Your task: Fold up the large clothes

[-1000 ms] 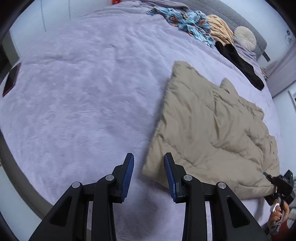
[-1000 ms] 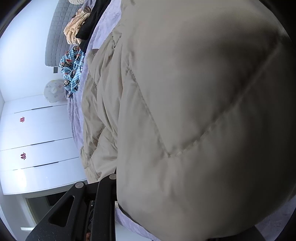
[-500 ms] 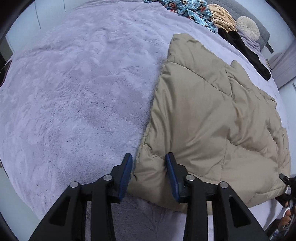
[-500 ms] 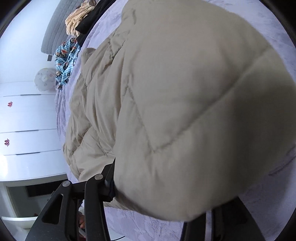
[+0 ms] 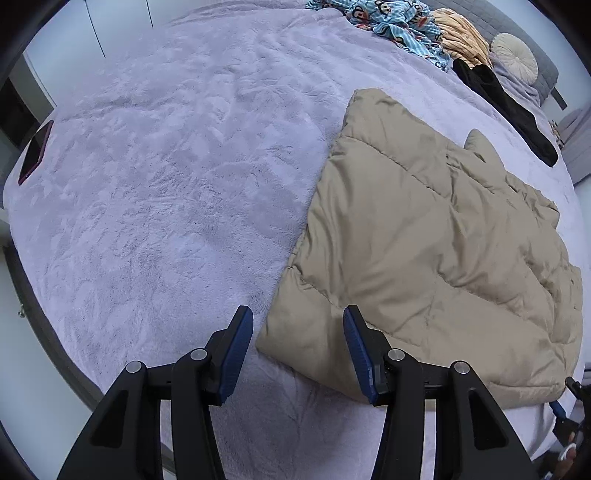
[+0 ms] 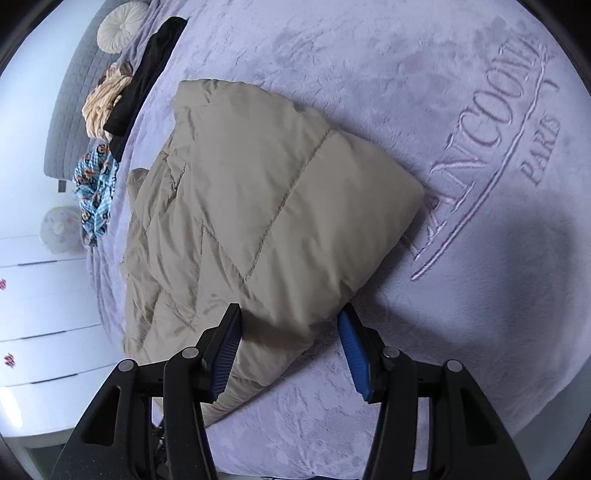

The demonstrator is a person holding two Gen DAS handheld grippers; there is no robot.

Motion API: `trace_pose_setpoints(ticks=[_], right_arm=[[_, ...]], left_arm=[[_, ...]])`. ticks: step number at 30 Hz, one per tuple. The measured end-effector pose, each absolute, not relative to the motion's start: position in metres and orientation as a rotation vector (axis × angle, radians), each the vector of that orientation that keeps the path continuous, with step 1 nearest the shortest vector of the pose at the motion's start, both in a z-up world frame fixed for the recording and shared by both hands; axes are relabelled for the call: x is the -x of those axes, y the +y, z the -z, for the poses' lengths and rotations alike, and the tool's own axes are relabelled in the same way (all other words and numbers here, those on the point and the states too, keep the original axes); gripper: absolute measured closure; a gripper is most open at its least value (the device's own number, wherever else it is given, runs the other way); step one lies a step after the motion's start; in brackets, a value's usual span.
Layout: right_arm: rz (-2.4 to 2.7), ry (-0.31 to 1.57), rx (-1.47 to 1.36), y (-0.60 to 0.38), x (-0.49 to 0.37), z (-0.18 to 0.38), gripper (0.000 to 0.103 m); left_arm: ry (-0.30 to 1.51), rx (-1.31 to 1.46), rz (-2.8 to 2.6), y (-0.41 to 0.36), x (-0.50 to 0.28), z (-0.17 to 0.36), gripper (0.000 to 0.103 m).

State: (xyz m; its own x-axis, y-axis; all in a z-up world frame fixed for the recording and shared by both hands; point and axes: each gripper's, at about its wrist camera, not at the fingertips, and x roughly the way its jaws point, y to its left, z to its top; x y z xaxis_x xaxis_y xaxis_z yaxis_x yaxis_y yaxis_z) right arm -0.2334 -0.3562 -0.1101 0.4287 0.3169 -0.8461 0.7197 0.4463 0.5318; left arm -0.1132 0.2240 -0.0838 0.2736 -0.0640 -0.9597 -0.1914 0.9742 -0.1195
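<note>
A beige quilted puffer jacket (image 5: 424,251) lies folded on the lilac plush bedspread (image 5: 166,166). In the left wrist view my left gripper (image 5: 297,350) is open and empty, just above the jacket's near left corner. In the right wrist view the jacket (image 6: 266,206) lies in front of my right gripper (image 6: 290,350), which is open and empty over the jacket's near edge. The right gripper's tip also shows at the lower right edge of the left wrist view (image 5: 569,413).
A blue cartoon-print garment (image 5: 391,22), a tan knit (image 5: 461,40), a black garment (image 5: 506,99) and a round cushion (image 5: 515,59) lie near the grey headboard. A dark phone (image 5: 35,153) lies at the bed's left edge. White drawers (image 6: 40,314) stand beside the bed.
My right gripper has let go of the jacket and pulled back; the jacket now lies flat. My left gripper has opened wider and drawn back slightly from the jacket corner.
</note>
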Motion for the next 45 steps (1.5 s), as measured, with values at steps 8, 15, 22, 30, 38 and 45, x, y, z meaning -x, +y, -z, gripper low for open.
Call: trace_pose_setpoints(ticks=[8, 15, 22, 30, 38, 45], right_arm=[[0.262, 1.26, -0.847, -0.321, 0.231, 0.067, 0.038], [0.154, 1.299, -0.82, -0.287, 0.234, 0.059, 0.037], [0.08, 1.298, -0.772, -0.267, 0.232, 0.046, 0.034], [0.016, 1.32, -0.773, -0.242, 0.226, 0.057, 0.026], [0.012, 1.301, -0.747, -0.218, 0.224, 0.049, 0.019], [0.06, 1.264, -0.772, -0.188, 0.204, 0.049, 0.018]], left_arm=[[1.292, 0.195, -0.021, 0.199, 0.134, 0.049, 0.05], [1.257, 0.166, 0.009, 0.179, 0.149, 0.026, 0.007], [1.273, 0.138, 0.013, 0.169, 0.157, 0.018, 0.007], [1.294, 0.067, -0.01, 0.166, 0.173, 0.01, 0.0], [1.309, 0.018, 0.044, 0.171, 0.159, 0.015, 0.0], [1.294, -0.078, 0.042, 0.192, 0.131, 0.021, 0.0]])
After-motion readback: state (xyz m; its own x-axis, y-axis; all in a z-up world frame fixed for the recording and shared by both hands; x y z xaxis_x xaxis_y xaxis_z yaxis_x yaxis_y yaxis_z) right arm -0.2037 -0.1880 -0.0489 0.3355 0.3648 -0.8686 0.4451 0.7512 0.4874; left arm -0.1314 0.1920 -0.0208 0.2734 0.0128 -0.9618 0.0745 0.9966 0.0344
